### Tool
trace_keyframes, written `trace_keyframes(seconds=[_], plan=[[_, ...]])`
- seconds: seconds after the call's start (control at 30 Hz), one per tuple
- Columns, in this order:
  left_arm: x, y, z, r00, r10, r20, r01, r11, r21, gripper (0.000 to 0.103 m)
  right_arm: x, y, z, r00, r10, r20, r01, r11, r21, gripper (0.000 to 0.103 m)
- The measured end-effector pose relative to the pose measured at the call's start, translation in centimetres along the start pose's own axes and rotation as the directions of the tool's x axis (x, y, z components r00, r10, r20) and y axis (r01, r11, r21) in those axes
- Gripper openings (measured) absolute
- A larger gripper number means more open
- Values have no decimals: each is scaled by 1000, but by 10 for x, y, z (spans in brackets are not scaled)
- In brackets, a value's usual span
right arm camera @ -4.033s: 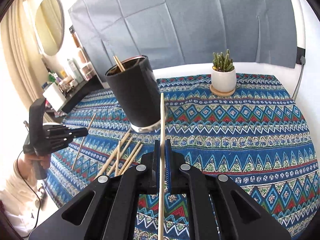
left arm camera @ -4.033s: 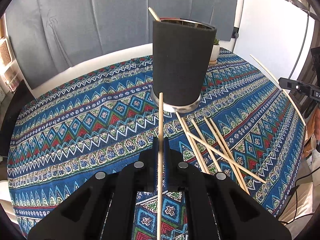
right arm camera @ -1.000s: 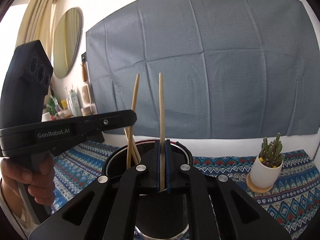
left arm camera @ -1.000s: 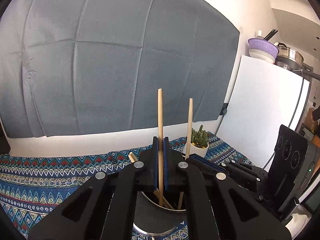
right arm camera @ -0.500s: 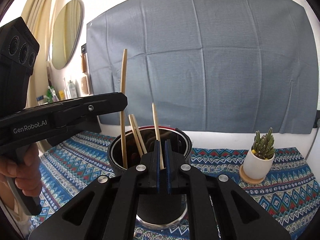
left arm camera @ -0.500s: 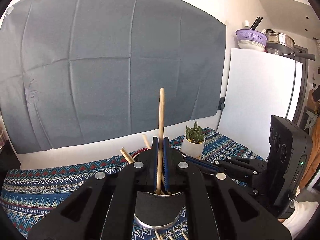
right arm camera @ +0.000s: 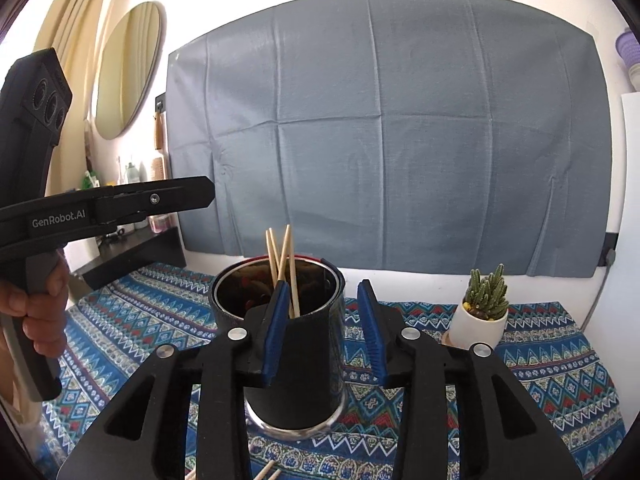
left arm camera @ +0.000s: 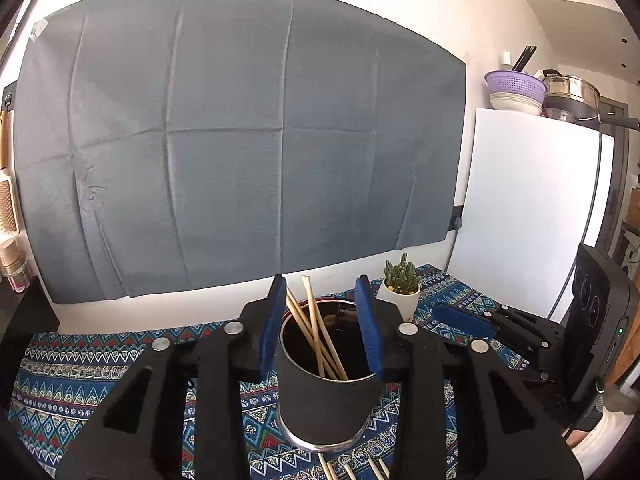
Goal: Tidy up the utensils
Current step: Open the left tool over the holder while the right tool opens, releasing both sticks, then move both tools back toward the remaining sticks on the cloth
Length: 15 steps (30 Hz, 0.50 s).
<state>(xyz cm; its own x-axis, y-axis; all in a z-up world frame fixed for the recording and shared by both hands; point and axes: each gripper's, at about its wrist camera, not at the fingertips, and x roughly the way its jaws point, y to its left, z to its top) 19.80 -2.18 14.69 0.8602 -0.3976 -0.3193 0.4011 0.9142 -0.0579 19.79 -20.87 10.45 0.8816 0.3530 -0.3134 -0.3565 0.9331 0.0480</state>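
Observation:
A black cup (left arm camera: 324,408) with a metal base stands on the patterned tablecloth (left arm camera: 80,376), holding several wooden chopsticks (left arm camera: 312,332). My left gripper (left arm camera: 320,284) hovers just in front of and above the cup's rim, its jaws opening, with no stick gripped between the blue pads (left arm camera: 269,332). In the right wrist view the same cup (right arm camera: 296,380) and its chopsticks (right arm camera: 282,264) sit ahead of my right gripper (right arm camera: 324,286), whose jaws are also opening and empty. Loose chopsticks (left arm camera: 348,470) lie on the cloth in front of the cup.
A small cactus in a white pot (right arm camera: 480,320) stands right of the cup. A hand (right arm camera: 40,312) holds the left gripper (right arm camera: 204,196) at the left of the right wrist view. A white fridge (left arm camera: 520,208) stands at the right and a grey cloth (left arm camera: 240,140) hangs behind.
Both grippers were shut on upright chopsticks over the cup. Now both jaws have opened, the two sticks have dropped into the cup, and both grippers have drawn back a little.

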Motion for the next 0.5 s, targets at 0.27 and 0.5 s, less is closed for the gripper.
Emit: trace_keyframes(seconds=[0.27,0.5], plan=[[-10,8,-12,998,51,-34,-52,998,-24,73,-18,1,-10,999,-37,-11,37,999,-25,76],[-16,12,-26,994,80,-71,-82,996,-28,94,-24,3,-20,996,-78,-49,76,996,-42,87]])
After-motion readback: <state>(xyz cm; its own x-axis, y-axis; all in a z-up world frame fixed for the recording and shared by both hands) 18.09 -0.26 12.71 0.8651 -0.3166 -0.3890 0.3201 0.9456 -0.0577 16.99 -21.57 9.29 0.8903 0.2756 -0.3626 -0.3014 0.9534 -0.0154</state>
